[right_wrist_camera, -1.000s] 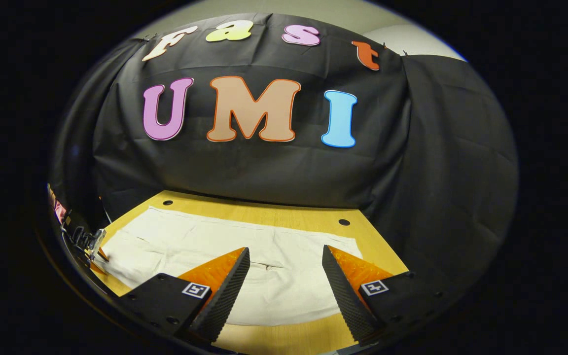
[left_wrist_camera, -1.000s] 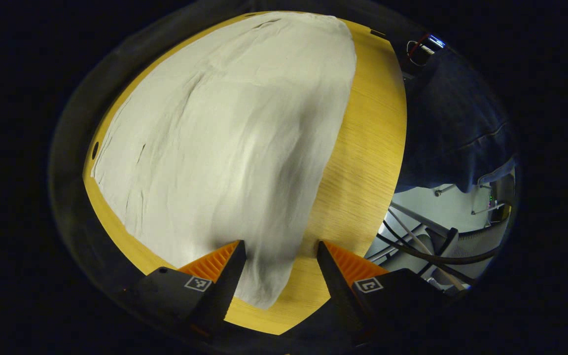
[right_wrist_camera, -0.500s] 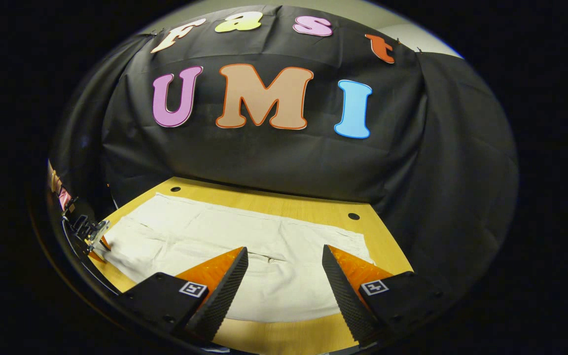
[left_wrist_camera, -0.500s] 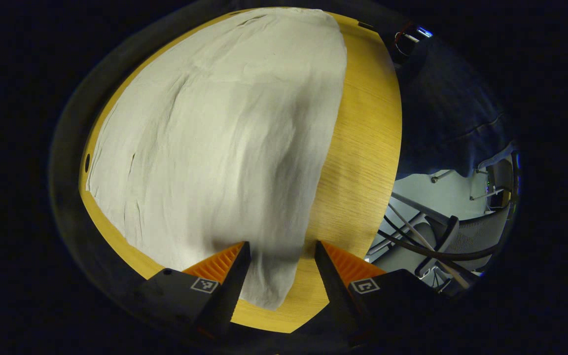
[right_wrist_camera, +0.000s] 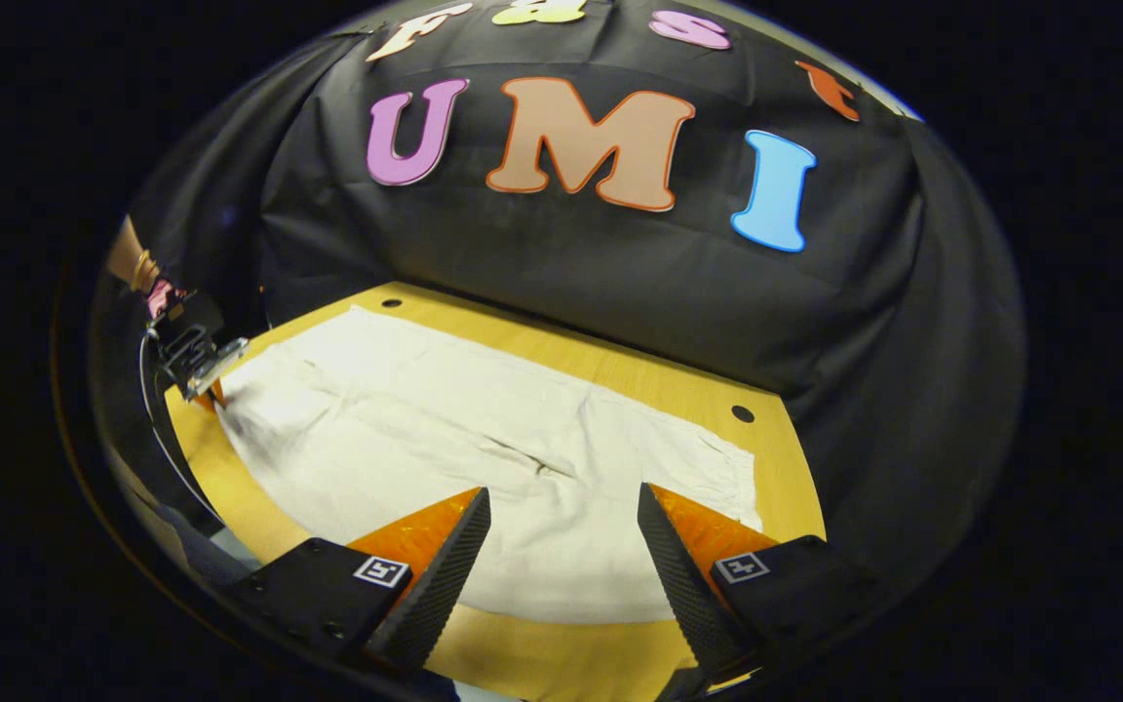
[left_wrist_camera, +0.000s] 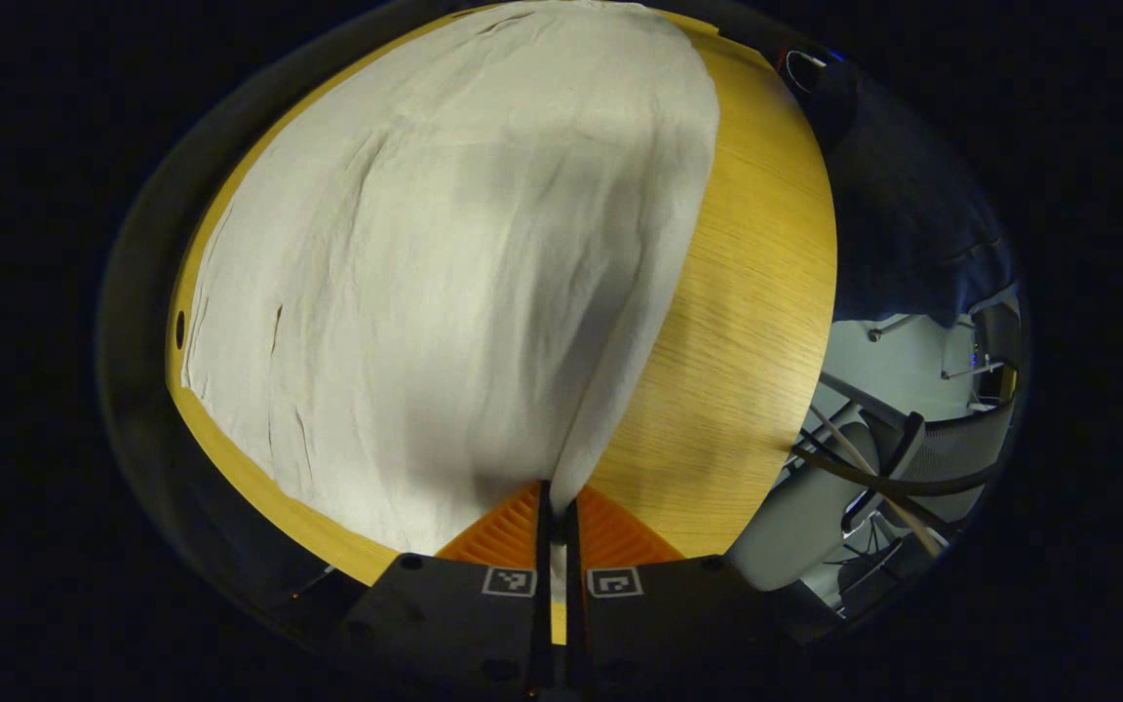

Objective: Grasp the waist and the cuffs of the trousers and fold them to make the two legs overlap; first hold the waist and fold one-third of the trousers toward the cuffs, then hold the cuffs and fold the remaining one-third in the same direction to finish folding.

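Observation:
Cream trousers (left_wrist_camera: 445, 253) lie spread flat along a yellow wooden table (left_wrist_camera: 747, 292). My left gripper (left_wrist_camera: 558, 497) is shut on the near corner of the cloth, and the edge of the fabric runs up from between its fingers. In the right gripper view the trousers (right_wrist_camera: 425, 419) stretch from far left to near right, with a crease in the middle. My right gripper (right_wrist_camera: 561, 492) hovers open over the near right end, nothing between its fingers. The left gripper (right_wrist_camera: 193, 363) shows small at the far left end of the trousers, with a hand behind it.
The booth's black cloth wall (right_wrist_camera: 620, 283) stands close behind the table's far edge. Two small holes (right_wrist_camera: 743, 413) (right_wrist_camera: 392, 303) mark the tabletop near the wall. A person's dark garment (left_wrist_camera: 903, 214) and a chair with cables (left_wrist_camera: 912, 458) lie beyond the table's edge.
My left gripper went from open to shut, pinching the trousers' corner. The right gripper stayed open and tilted down and right, so more of the table shows.

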Demonstrator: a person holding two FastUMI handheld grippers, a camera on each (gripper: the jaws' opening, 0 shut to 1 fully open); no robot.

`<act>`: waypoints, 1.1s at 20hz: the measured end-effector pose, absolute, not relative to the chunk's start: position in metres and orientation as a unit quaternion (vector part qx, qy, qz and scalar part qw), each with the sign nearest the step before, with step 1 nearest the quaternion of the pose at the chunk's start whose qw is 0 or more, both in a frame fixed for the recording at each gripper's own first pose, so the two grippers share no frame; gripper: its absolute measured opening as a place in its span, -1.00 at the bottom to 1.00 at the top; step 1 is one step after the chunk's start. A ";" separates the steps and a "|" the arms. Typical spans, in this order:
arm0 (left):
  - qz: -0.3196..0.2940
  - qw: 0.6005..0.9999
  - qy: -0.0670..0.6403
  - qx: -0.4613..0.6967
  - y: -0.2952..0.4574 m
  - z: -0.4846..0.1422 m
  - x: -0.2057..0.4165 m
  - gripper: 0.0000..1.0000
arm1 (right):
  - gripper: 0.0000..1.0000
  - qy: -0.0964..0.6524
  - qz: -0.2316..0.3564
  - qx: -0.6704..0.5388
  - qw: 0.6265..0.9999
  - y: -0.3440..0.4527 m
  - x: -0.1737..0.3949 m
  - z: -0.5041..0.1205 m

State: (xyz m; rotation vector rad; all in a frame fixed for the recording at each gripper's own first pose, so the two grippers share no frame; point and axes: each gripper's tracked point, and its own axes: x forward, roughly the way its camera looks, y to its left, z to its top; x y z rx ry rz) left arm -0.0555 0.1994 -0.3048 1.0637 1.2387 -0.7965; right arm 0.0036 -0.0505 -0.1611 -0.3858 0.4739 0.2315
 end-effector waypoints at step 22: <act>-0.313 0.620 0.560 0.452 0.203 -0.308 -0.052 -0.99 | 0.92 0.518 0.336 -0.463 0.636 -0.186 -0.021 -0.322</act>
